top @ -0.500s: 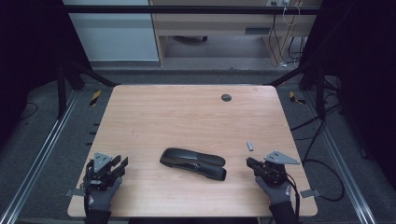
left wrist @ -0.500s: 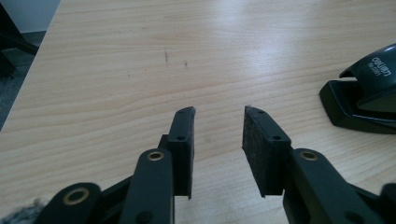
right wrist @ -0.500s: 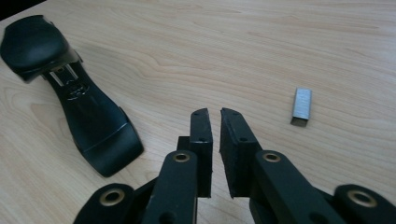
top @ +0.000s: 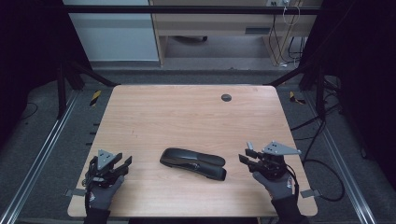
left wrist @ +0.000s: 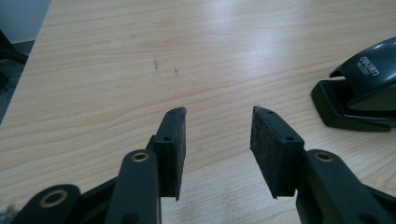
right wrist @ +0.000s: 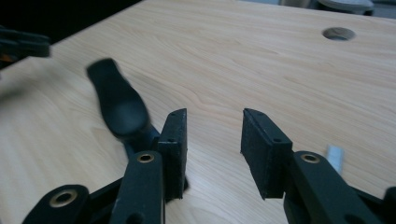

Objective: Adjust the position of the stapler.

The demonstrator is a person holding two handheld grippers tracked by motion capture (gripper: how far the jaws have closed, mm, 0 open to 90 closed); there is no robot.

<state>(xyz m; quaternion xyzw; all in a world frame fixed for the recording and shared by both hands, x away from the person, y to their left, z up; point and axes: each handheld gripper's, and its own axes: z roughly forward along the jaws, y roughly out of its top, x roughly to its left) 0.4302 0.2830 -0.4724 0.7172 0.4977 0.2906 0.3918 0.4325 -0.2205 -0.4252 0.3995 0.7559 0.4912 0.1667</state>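
Your left claw [top: 122, 164] stands open and empty at the near left of the surface [top: 187, 116]. Between both claws lies the black stapler [top: 193, 163], well apart from each; it looks stiff, rather heavy and smooth, so take it across its narrow body. Your right claw [top: 246, 155] is wide open, also empty.

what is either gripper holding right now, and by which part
Nothing. The left gripper and right gripper both stand open over bare table, apart from the black stapler.
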